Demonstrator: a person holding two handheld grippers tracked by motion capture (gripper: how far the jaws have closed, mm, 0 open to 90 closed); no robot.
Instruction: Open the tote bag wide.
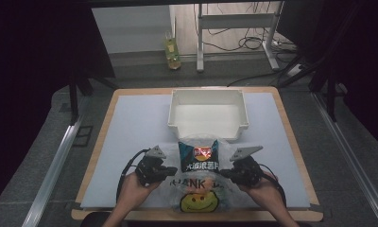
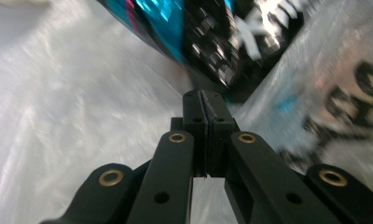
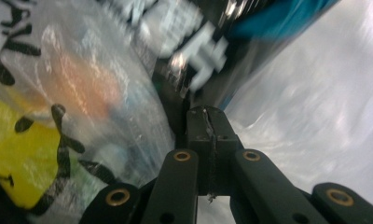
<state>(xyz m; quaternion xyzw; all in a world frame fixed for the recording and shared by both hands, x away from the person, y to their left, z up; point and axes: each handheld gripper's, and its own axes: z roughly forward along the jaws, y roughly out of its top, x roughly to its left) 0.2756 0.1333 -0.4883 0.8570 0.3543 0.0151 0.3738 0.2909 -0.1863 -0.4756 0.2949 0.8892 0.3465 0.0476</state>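
Observation:
A clear plastic bag (image 1: 199, 197) printed with a yellow smiley face and black letters lies at the near edge of the table. A blue and black chip packet (image 1: 200, 156) sticks out of its far end. My left gripper (image 1: 174, 171) is at the bag's left side and my right gripper (image 1: 223, 174) at its right side. In the left gripper view the left gripper (image 2: 204, 95) has its jaws pressed together on the bag's film (image 2: 82, 116), below the chip packet (image 2: 222, 37). The right gripper (image 3: 207, 112) is likewise shut on the film (image 3: 82, 93), next to the packet (image 3: 189, 42).
A white open bin (image 1: 170, 111) stands just beyond the bag at the table's middle back. A pale mat (image 1: 130, 142) covers the wooden table. A bottle (image 1: 172, 52) and desk legs stand on the floor beyond.

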